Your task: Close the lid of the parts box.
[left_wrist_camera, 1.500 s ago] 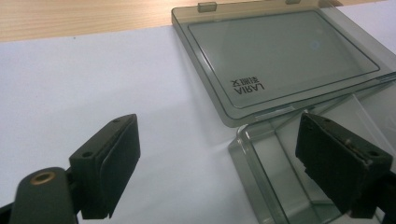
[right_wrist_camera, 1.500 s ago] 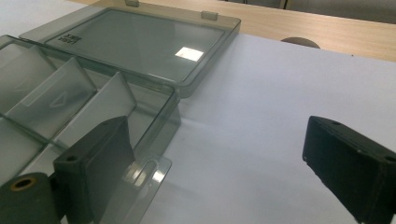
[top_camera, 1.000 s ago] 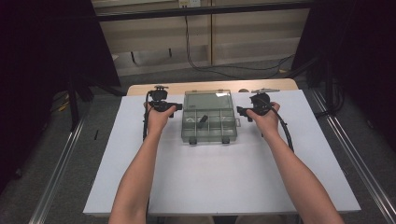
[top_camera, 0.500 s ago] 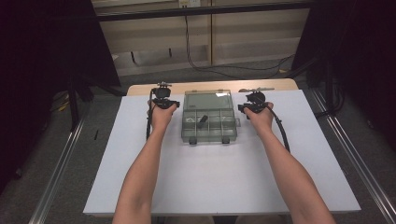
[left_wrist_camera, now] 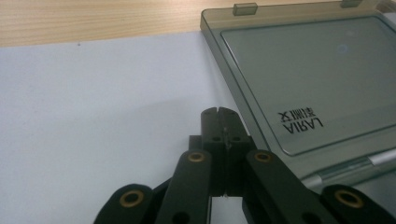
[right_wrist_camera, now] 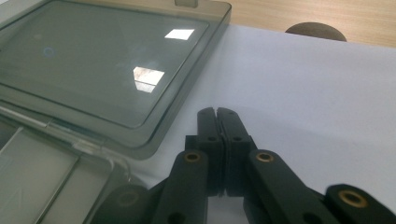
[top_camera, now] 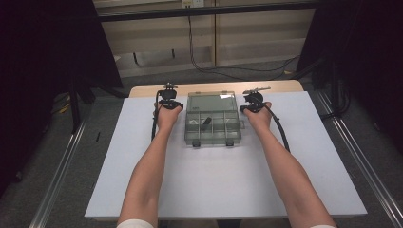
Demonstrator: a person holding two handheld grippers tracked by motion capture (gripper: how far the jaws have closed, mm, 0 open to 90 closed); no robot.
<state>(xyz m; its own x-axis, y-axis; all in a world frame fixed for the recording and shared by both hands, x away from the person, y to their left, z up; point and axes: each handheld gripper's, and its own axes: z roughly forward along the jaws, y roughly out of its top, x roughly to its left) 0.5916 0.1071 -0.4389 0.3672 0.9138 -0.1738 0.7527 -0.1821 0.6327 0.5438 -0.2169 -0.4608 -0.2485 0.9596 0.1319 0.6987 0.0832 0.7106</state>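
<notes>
Beside the open organizer box's edges, both tongs have just closed empty.

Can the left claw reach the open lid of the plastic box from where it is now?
Probably yes. The left claw is shut on nothing and sits on the white sheet just beside the lid, which lies flat and open. Nothing stands between them, but the jaws would need to open first to grip its edge.

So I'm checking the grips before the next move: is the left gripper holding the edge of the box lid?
No, the left gripper is shut on nothing, its jaws pressed together over the white table just beside the lid.
</notes>
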